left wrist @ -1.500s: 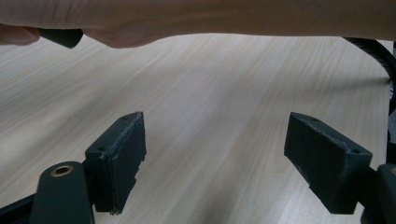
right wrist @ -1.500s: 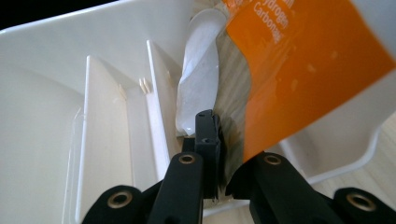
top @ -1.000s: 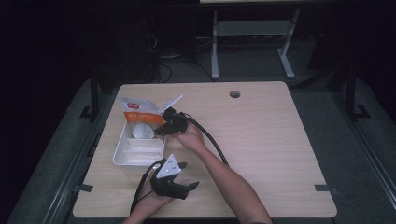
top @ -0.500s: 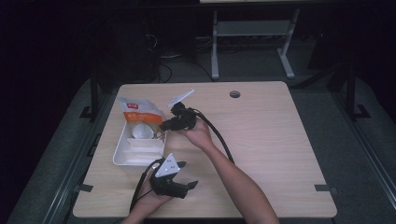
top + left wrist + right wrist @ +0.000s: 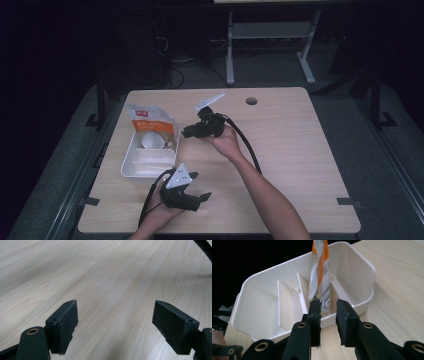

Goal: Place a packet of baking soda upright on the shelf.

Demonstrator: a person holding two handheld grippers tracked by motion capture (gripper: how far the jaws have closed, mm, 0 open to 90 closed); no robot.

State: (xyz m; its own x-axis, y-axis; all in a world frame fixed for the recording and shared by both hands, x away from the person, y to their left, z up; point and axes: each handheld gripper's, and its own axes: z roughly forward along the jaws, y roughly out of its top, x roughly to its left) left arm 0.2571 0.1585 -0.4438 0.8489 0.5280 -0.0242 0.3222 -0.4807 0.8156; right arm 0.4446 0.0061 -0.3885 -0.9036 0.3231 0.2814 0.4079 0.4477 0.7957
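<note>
We see an orange-white pouch (image 5: 320, 270) upright in the divided white tray (image 5: 362, 272) ahead of our right gripper (image 5: 328, 311), jaws narrowly parted, empty; left gripper (image 5: 113, 322) spread over bare table (image 5: 105, 277).

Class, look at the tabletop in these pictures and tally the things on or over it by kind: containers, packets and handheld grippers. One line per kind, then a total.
White divided trays: 1, the tray
Orange-and-white packets: 1, the packet standing in the tray
Handheld grippers: 2, the left gripper and the right gripper
Total: 4
</note>
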